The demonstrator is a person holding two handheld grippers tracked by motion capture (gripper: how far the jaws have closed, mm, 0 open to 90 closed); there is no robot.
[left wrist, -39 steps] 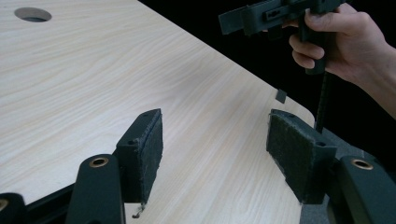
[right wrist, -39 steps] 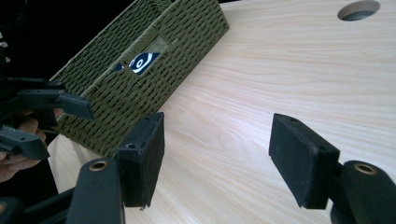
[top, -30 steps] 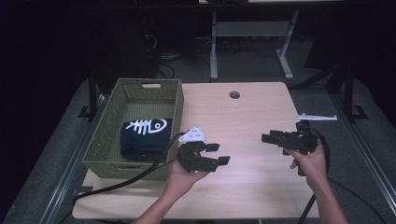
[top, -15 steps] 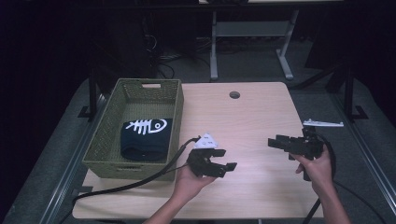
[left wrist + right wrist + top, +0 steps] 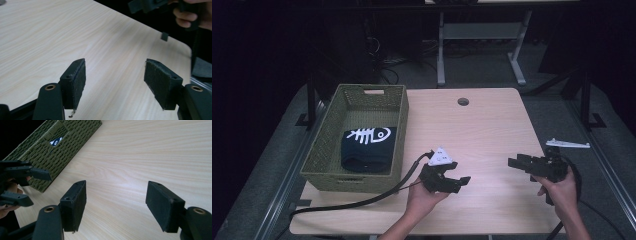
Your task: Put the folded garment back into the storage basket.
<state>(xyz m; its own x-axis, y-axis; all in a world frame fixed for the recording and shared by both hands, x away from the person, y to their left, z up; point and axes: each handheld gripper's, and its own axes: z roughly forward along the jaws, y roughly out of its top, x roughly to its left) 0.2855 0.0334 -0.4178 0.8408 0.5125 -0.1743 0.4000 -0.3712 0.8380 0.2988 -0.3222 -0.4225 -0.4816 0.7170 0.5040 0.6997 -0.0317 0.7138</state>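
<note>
The folded dark garment point(image 5: 368, 145) already lay in the basket point(image 5: 324, 150). Both grippers, left point(image 5: 451, 181) and right point(image 5: 521, 163), hung over the bare worktop point(image 5: 492, 130), jaws spread and empty; apparently nothing remained.

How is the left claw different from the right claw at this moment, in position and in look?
The left claw sits near the green basket, above the table; the right claw is at the table's right edge. The left claw carries a grey three-cornered plate on top; the right claw shows none there. Both are open, holding nothing.

The left gripper point(image 5: 452, 181) and right gripper point(image 5: 519, 163) were held low, well apart, jaws spread wide and empty, pointing toward each other.
</note>
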